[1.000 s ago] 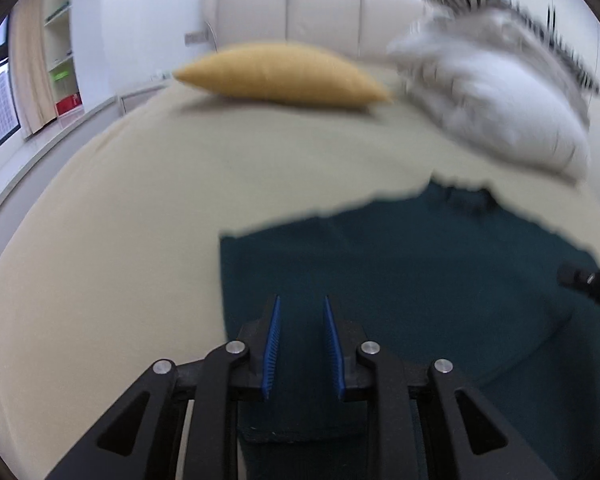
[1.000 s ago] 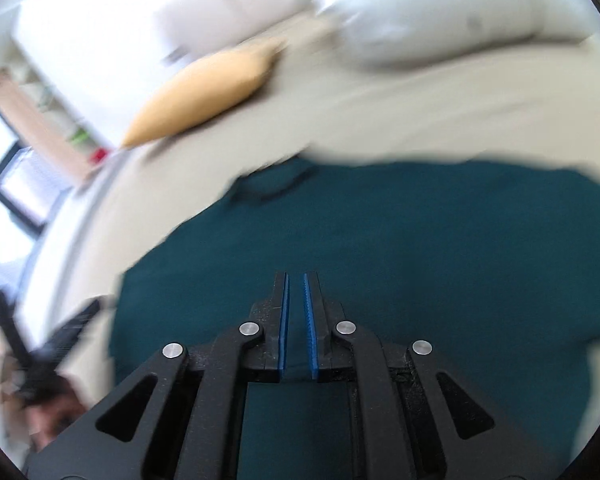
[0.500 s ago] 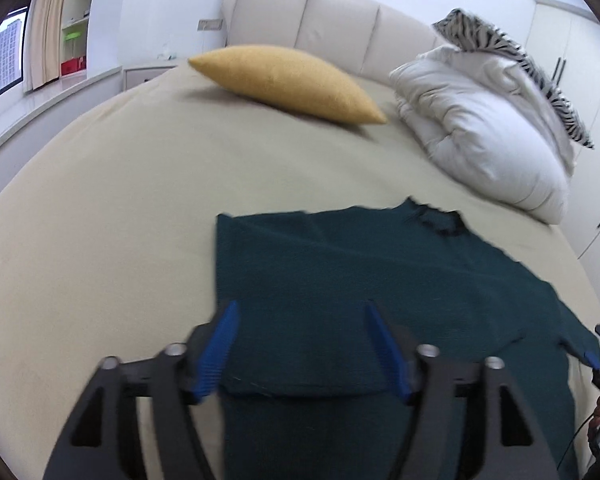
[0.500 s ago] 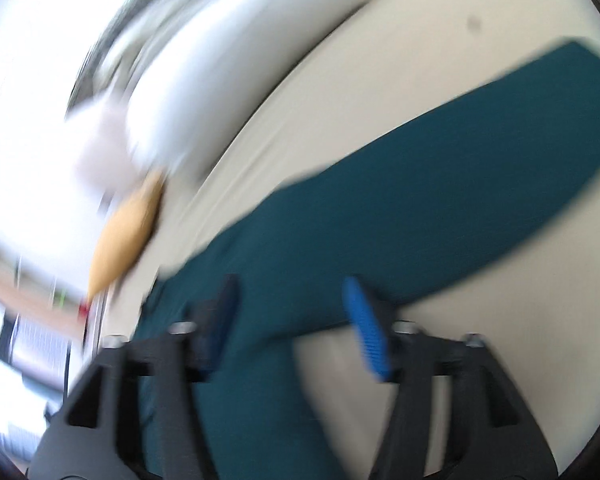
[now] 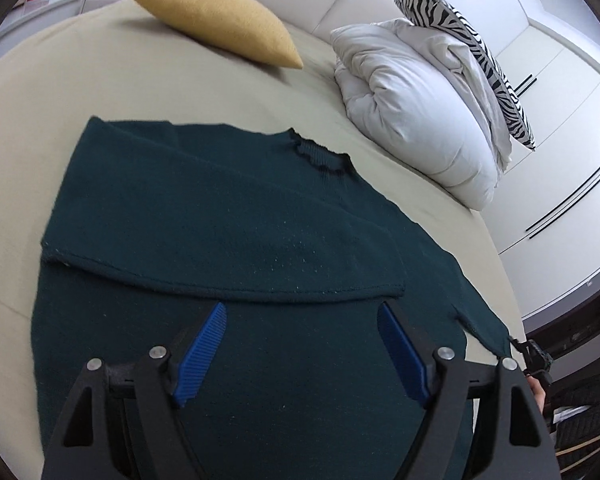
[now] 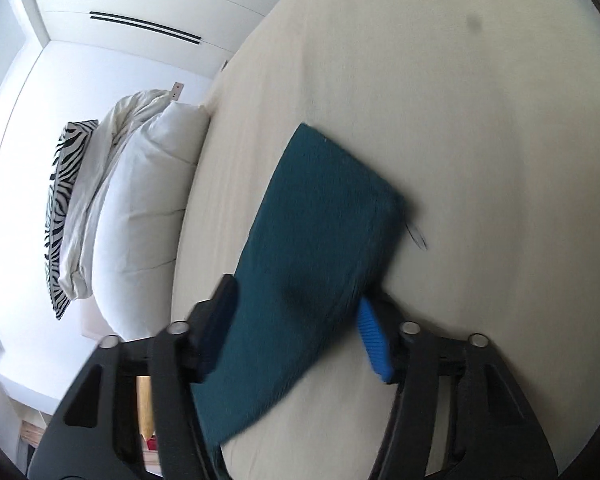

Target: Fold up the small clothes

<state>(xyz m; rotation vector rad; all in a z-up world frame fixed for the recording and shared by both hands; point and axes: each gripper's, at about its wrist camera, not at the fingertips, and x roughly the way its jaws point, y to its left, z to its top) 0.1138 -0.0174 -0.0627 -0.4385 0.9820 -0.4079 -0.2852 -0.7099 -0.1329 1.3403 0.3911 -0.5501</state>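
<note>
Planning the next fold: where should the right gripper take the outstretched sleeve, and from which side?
Probably the sleeve near its cuff end, coming in across its width. It lies flat and narrow on the bed, and the closing right gripper already straddles it.

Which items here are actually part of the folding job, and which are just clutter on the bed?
Job:
- dark green sweater, one sleeve already folded across the body
- its other sleeve, lying between the closing jaws of the right gripper
- left gripper, open above the sweater

Lying about:
- yellow cushion
- white duvet
- zebra pillow
</note>
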